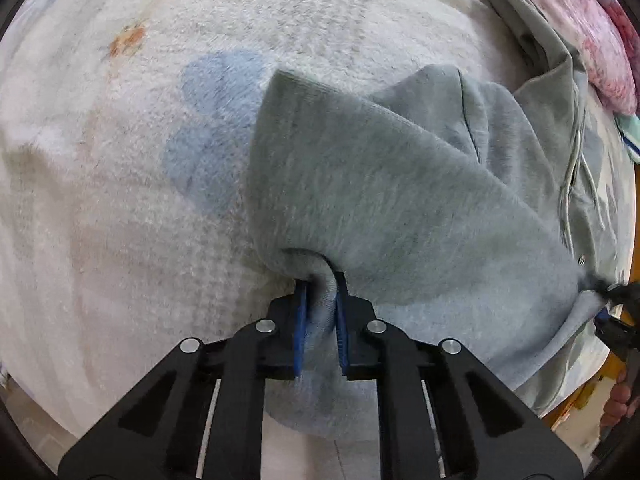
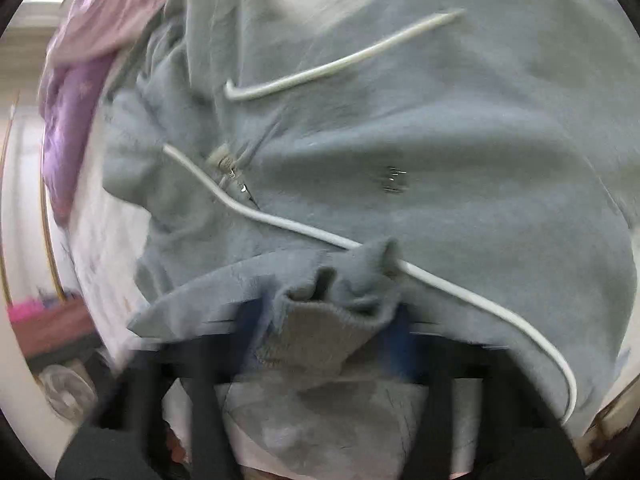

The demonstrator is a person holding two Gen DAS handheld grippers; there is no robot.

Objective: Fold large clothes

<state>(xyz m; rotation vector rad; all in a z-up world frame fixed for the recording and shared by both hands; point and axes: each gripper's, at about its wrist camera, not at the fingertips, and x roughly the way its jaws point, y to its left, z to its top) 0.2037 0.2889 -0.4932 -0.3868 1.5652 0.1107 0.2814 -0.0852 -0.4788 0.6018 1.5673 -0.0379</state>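
A grey hooded sweatshirt (image 1: pixel 400 184) lies on a white fluffy blanket (image 1: pixel 120 184). My left gripper (image 1: pixel 320 300) is shut on a bunched fold of the sweatshirt, lifting it over the blanket. In the right wrist view the sweatshirt (image 2: pixel 440 140) fills the frame, with white drawstrings (image 2: pixel 340 64) and a zipper pull (image 2: pixel 228 168) across it. My right gripper (image 2: pixel 324 316) is shut on a ribbed hem edge of the sweatshirt; this view is blurred. The right gripper also shows at the left wrist view's right edge (image 1: pixel 616 304), at the sweatshirt's edge.
A pink and purple floral quilt (image 1: pixel 592 28) lies at the far right of the bed and also shows in the right wrist view (image 2: pixel 80 80). The blanket has a blue patch (image 1: pixel 212 120). A pink item (image 2: pixel 28 308) sits off the bed.
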